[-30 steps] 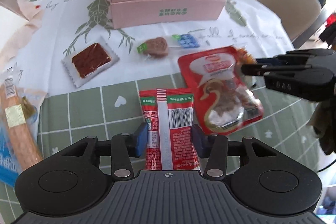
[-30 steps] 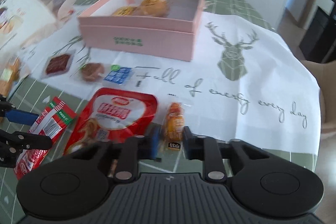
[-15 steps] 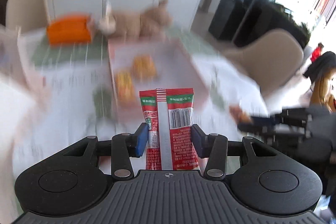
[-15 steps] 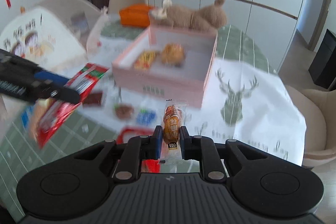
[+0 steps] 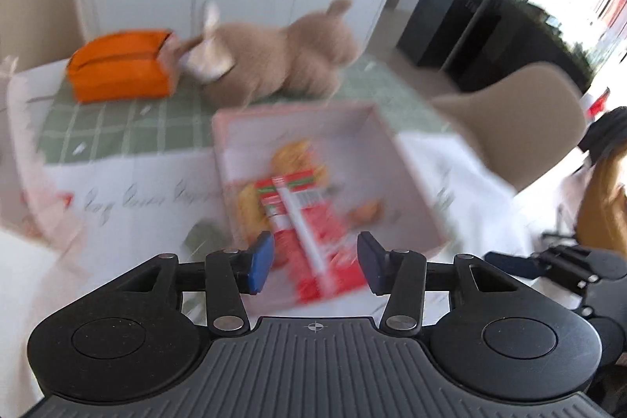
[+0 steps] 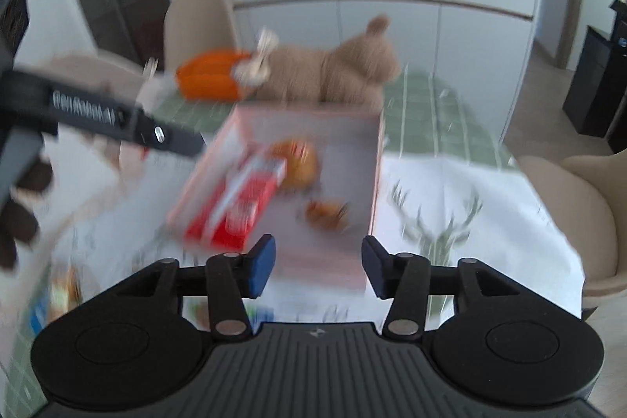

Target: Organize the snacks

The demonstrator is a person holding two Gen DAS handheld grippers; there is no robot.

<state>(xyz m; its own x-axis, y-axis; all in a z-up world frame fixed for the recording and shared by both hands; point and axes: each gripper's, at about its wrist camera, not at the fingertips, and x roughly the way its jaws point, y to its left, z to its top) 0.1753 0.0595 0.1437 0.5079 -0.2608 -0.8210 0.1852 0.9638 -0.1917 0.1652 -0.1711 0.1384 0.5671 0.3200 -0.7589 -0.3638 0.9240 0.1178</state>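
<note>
The pink box [image 5: 415, 179] lies open just beyond both grippers. My left gripper [image 5: 315, 263] hovers over its near edge with its jaws opening. The red sausage packet [image 5: 309, 222] lies tilted in the box, free of the pads. My right gripper [image 6: 316, 269] is over the box [image 6: 377, 159] too, jaws opening, with nothing between them. The small orange snack packet [image 6: 327, 212] rests on the box floor beside the red packet [image 6: 235, 202] and a round pastry [image 6: 298, 165]. The picture is blurred. A finger of the left gripper [image 6: 156, 134] crosses the upper left of the right wrist view.
A brown plush toy [image 5: 282, 57] and an orange pouch [image 5: 121, 65] sit behind the box. Beige chairs [image 5: 509, 136] stand around the table, and white cabinets [image 6: 352, 14] line the back wall. A white printed cloth [image 6: 470, 206] covers the green checked tablecloth.
Both grippers rose from the table and came over the pink box. Each opened: the red packet left the left gripper, the small orange packet left the right, and both now lie in the box.
</note>
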